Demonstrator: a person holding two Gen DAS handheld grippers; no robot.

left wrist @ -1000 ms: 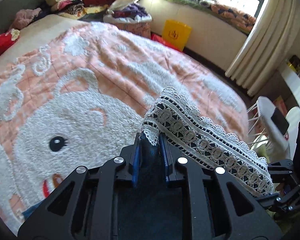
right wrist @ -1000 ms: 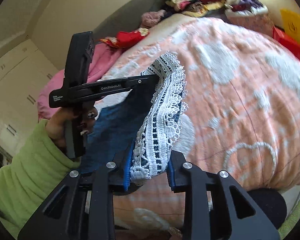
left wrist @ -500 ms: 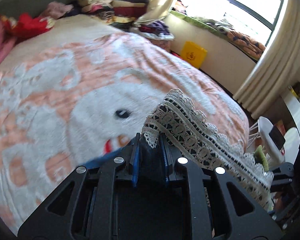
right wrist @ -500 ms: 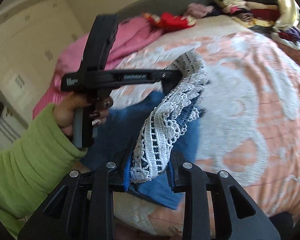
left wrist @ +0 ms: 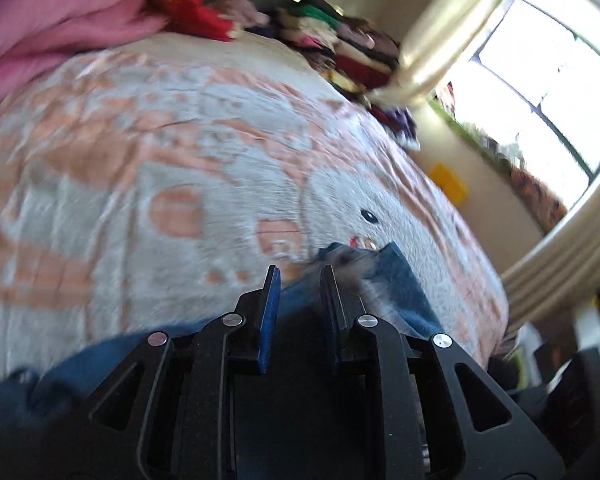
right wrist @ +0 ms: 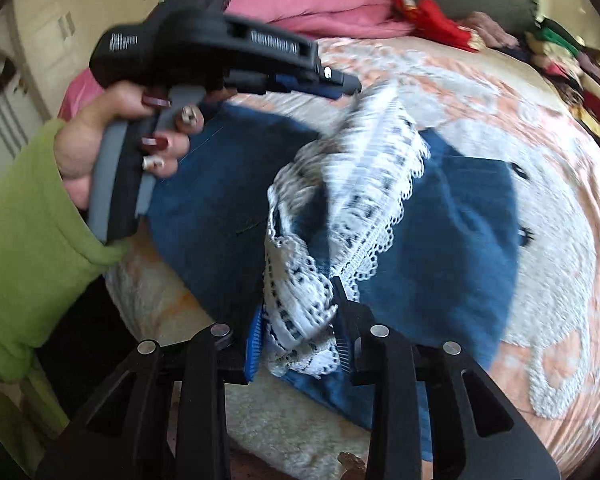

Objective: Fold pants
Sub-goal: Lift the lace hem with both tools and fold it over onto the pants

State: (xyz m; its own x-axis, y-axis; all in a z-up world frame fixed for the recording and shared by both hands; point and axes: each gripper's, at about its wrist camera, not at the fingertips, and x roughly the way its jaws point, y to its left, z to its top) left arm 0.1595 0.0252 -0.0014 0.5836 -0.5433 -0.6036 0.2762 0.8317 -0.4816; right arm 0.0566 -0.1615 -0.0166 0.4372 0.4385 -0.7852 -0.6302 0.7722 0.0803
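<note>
The pants [right wrist: 432, 248] are dark blue denim with a wide band of white openwork lace [right wrist: 364, 200] along one edge, its border scalloped and its mesh showing small dark gaps. They lie spread over the bed [left wrist: 148, 184], which is covered by a fuzzy peach and white blanket worked with a raised cartoon animal face.

The right gripper [right wrist: 298, 334] pinches a bunched fold of the lace between its blue ribbed pads, the black angular finger frames bolted with round silver screws. In the left wrist view the left gripper [left wrist: 298, 292] shows its blue pads parted with a gap between them; denim sits beyond the tips and blurred lace just beside the right pad. The picture is smeared by motion.

In the right wrist view a hand [right wrist: 112, 136] in a lime green sleeve, with dark red and pale patterned nails, grips the grey handle of the left gripper's black body. White lettering runs along that body but is too blurred to read.

A pink quilt [left wrist: 48, 28] and stacked folded clothes [left wrist: 340, 48] lie at the far side of the bed, near a cream curtain [left wrist: 452, 28].
</note>
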